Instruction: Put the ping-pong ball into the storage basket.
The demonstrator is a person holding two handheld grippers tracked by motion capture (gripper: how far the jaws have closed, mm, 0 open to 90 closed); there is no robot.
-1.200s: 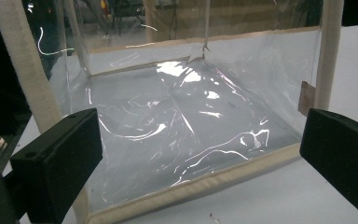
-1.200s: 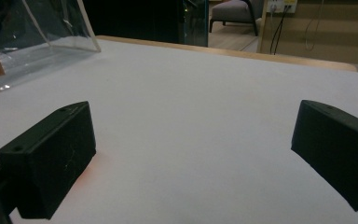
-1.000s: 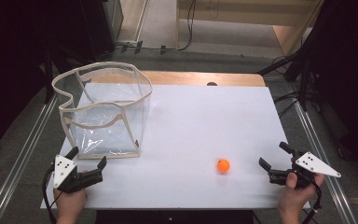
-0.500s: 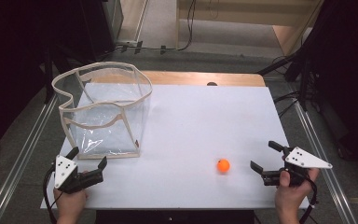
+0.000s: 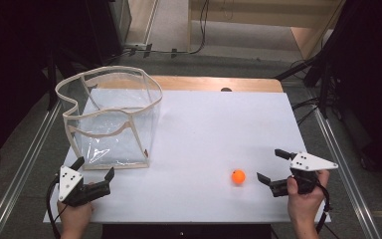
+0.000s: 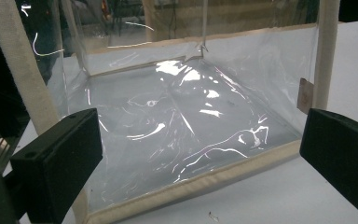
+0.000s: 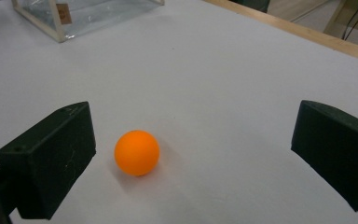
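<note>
Table [image 5: 204,129]: a white top with a wooden strip along its far edge carried everything.
Clear bag [image 5: 112,119]: a see-through box-shaped bag with cream trim stood upright and open-topped on the table's left half; in the left gripper view its crinkled wall [image 6: 182,121] was close ahead.
Left gripper [image 5: 93,174]: held at the near left corner just in front of the clear bag, its jaws were spread wide and empty.
Right gripper [image 5: 273,167]: held at the near right, its jaws were released and wide apart, pointing left at the ball.
Orange ball [image 5: 238,176]: it rested on the table just left of the right gripper, well apart from the clear bag; in the right gripper view the ball [image 7: 137,152] lay between the jaws, nearer the left one, touching neither.
</note>
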